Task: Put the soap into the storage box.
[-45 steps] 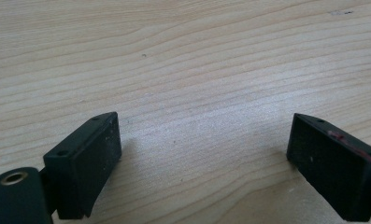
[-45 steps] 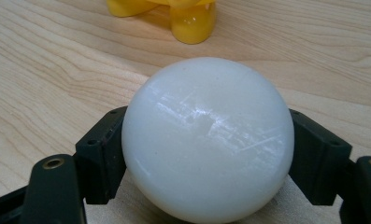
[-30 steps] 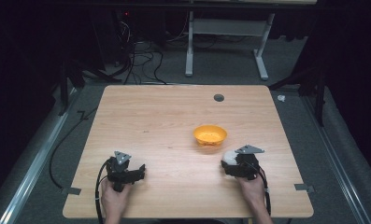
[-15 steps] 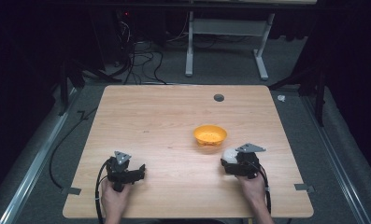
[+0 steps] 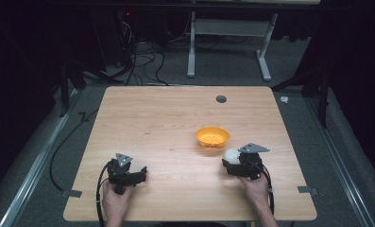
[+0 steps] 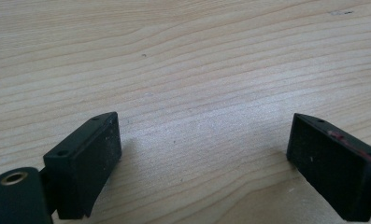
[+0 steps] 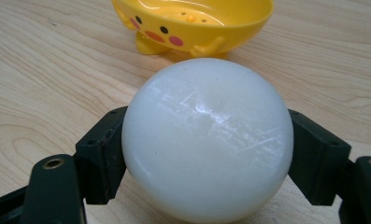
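Left hand-held gripper (image 5: pixel 140 174): rests low on the table (image 5: pixel 166 118) near the front left corner, jaws spread wide with bare wood grain between them; holds nothing, apparently parked out of the way while the other side works.
Table: pale wood, a small dark round hole (image 5: pixel 221 99) near the far edge, tape tabs at the front corners.
Bowl (image 5: pixel 212 136): yellow, duck-faced with pink cheeks and little feet, upright right of centre, mouth facing up; stands just beyond the ball, probably as the place where the ball is to go.
Ball (image 7: pixel 207 140): white, smooth, faintly scuffed; sits at the front right of the table, just short of the bowl, pinched at its widest part between both jaws, probably so it cannot roll or slip out.
Ball's axis: round, so no long axis and no facing direction to tell.
Right hand-held gripper (image 5: pixel 228 163): clamped on the ball from both sides, nose aimed toward the bowl; grey plate on top, cable trailing back along the forearm.
Step in hand, as judged: ball gripped, not yet lifted over the bowl's rim.
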